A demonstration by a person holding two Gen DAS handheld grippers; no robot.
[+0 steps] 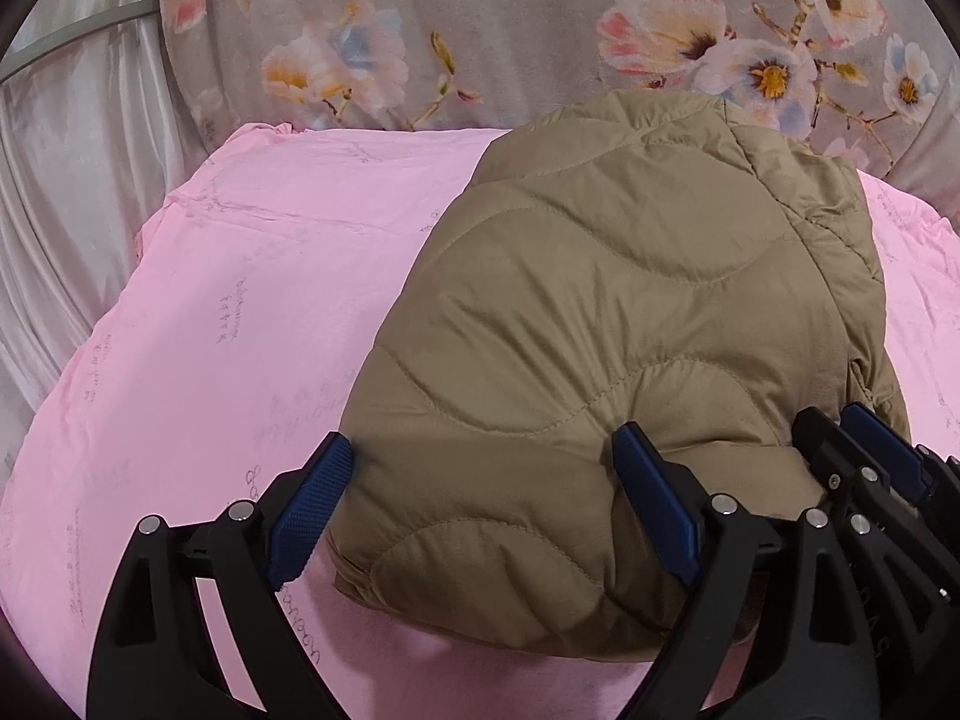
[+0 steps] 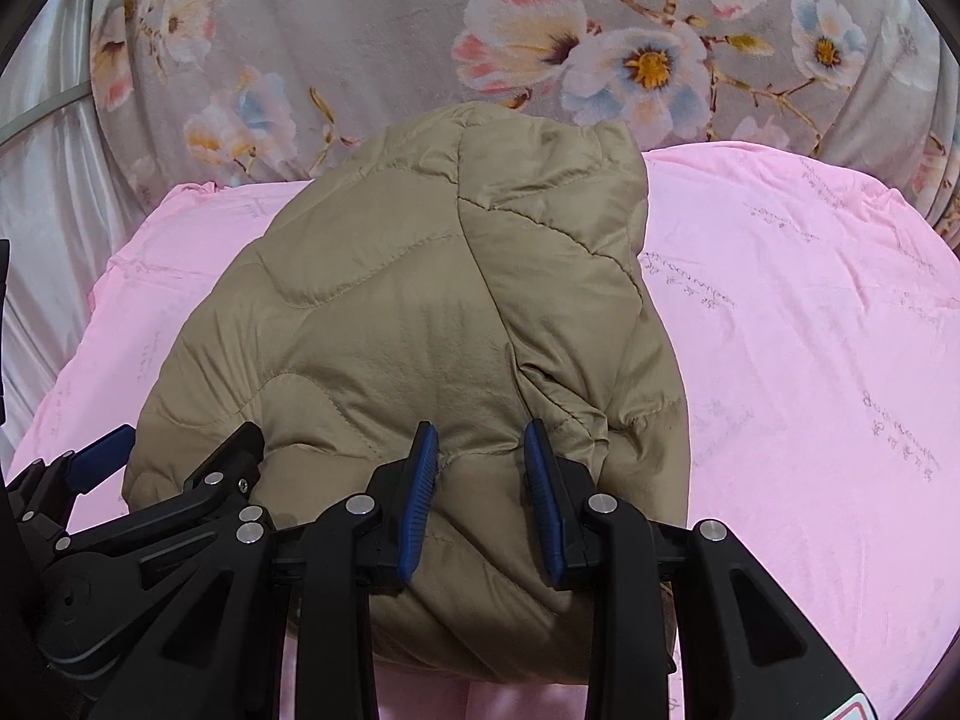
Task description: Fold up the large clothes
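On the pink sheet (image 1: 198, 312) in front of you sits the quilted tan jacket (image 1: 600, 324), already bundled into a thick, rounded packet, with the floral blanket (image 1: 510, 24) rising behind it. Your left gripper (image 1: 486, 510) stands spread wide, its fingers straddling the near left part of the bundle; one blue pad (image 1: 312, 504) touches the jacket's left edge, the other presses on top of the fabric. Over to your right gripper (image 2: 480, 498) now: its fingers are set narrow, with a ridge of the near fold pushed up between the pads. Whether they truly pinch the cloth or merely rest against it, I cannot tell from either view.

My read is that you're late in the fold, both tools at the near edge, either tidying the packet or readying one last turn-over. The jacket is puffy and slippery-looking, so it's likely to spring back open. The next move calls for a firm bite on that near edge with both tools, taking every layer, then a level, even lift away from you toward the blanket. Watch the right-hand side seam (image 2: 540, 300), where the layers look loose and could spill out.
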